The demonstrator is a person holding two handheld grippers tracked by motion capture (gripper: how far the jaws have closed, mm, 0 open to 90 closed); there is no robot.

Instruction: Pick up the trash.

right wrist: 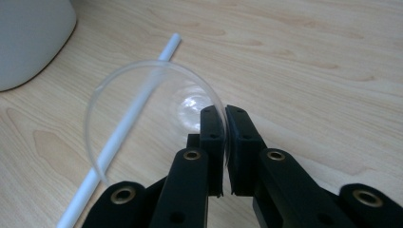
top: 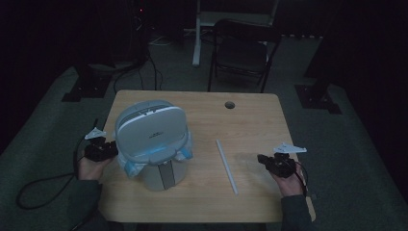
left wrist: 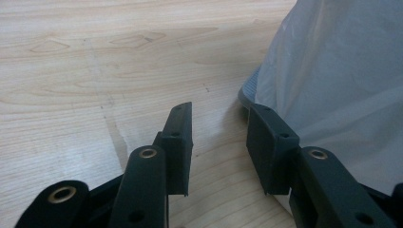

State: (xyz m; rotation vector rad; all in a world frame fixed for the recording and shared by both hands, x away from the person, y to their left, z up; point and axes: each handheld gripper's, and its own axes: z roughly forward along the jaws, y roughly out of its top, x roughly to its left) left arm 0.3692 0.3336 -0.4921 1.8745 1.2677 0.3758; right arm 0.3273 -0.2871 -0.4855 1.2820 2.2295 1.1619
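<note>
So the thing in play is a clear, round, dome-shaped plastic lid point(right wrist: 142, 109). The right claw point(right wrist: 224, 118) has it by the rim, jaws pressed nearly together with just the thin transparent edge pinched between the pads. The lid sticks out ahead of the claw and hangs low over the light wooden table point(top: 250, 125), on the right side of it near the front edge. From the high view it's barely a faint shimmer point(top: 246, 161) just left of the right claw point(top: 262, 159), so it's really hard to make out from up there.

Right beside it, and partly seen through it in the right gripper view, lies a long white plastic straw point(right wrist: 128, 123), flat on the table. From the high view the straw point(top: 226, 166) runs diagonally between the lid and the big thing on the left.

That big thing is a white and grey pedal bin point(top: 156, 144) with a flat lid and a pale plastic bag liner point(left wrist: 342, 90) bunched around its rim. It stands on the left half of the table.

The left claw point(left wrist: 219, 137) sits right next to the bin's liner with its jaws spread, and I can see bare wood in the gap. One black pad point(left wrist: 271, 142) is close up against the liner, can't tell if it's actually touching.
</note>
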